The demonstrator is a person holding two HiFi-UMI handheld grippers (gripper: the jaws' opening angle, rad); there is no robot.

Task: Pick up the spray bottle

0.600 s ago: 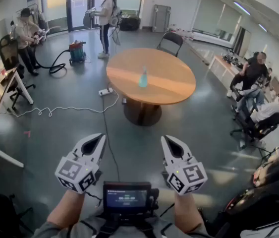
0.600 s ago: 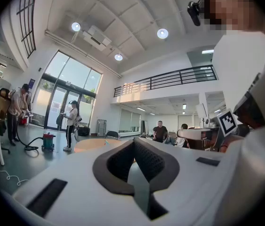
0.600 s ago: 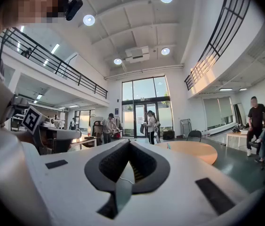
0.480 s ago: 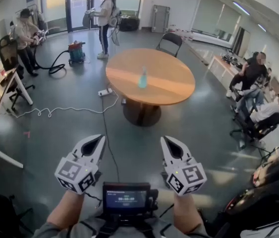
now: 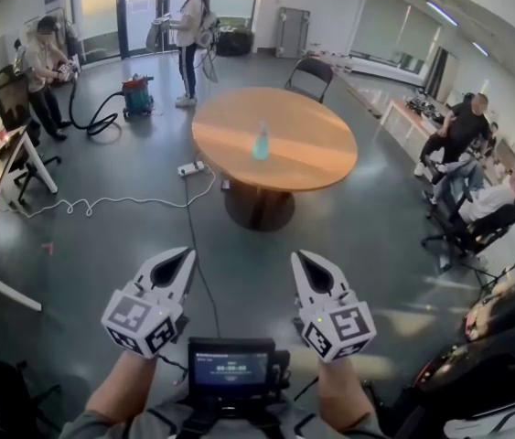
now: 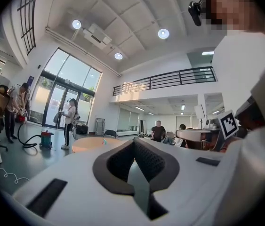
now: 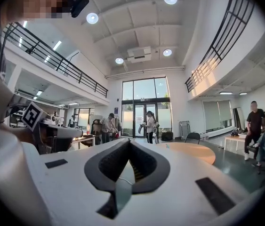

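The spray bottle [image 5: 261,142], pale blue and upright, stands near the middle of a round wooden table [image 5: 307,149] far ahead of me across the grey floor. Low in the head view, my left gripper [image 5: 187,253] and right gripper [image 5: 299,257] are held side by side, level and pointing toward the table. Both are shut with nothing between the jaws. In the left gripper view the left gripper [image 6: 133,140] has its jaws pressed together, and the bottle [image 6: 104,141] is a tiny speck beyond them. The right gripper [image 7: 129,141] looks the same in its own view.
A red vacuum cleaner [image 5: 138,94] with a black hose stands at the back left beside two standing people. A white cable and a power strip [image 5: 191,167] lie on the floor left of the table. A black chair [image 5: 310,71] stands behind it. Seated people and office chairs line the right wall.
The head view has shifted a little, so the table and bottle sit slightly higher and further left. Both grippers stay shut in about the same place.
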